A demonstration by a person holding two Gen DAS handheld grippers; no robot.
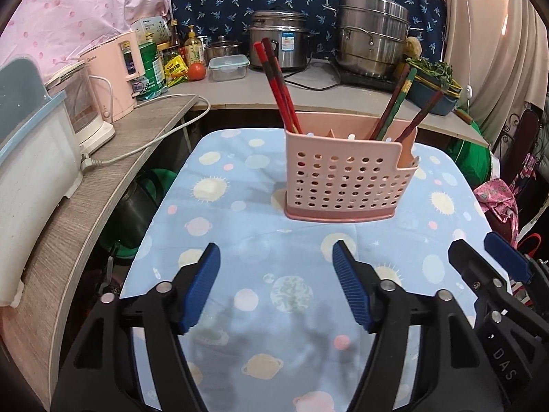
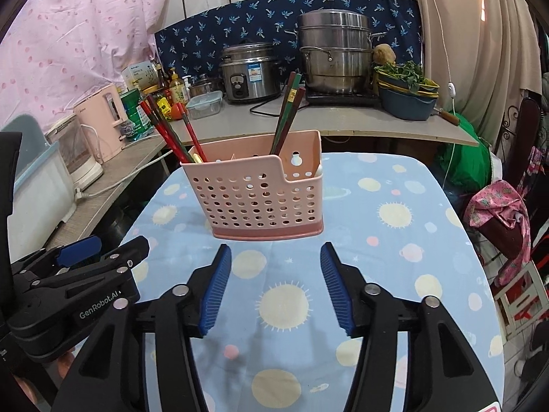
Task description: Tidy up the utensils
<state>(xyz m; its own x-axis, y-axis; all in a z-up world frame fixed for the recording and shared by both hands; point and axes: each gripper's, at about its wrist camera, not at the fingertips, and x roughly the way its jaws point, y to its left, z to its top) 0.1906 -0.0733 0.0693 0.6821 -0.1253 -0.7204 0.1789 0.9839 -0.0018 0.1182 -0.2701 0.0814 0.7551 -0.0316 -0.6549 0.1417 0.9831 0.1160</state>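
Your worktop (image 1: 240,226), under its planet-print cloth, carried the pink perforated holder (image 1: 346,178) upright near the middle, chopsticks (image 1: 279,86) already standing in its compartments. Your left gripper (image 1: 276,288) and right gripper (image 2: 274,288) hung short of it, fingers spread and empty. I judged sorting nearly finished; next you needed to spot any stray utensil.

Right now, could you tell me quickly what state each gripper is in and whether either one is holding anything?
Left gripper: open, holding nothing.
Right gripper: open, holding nothing.
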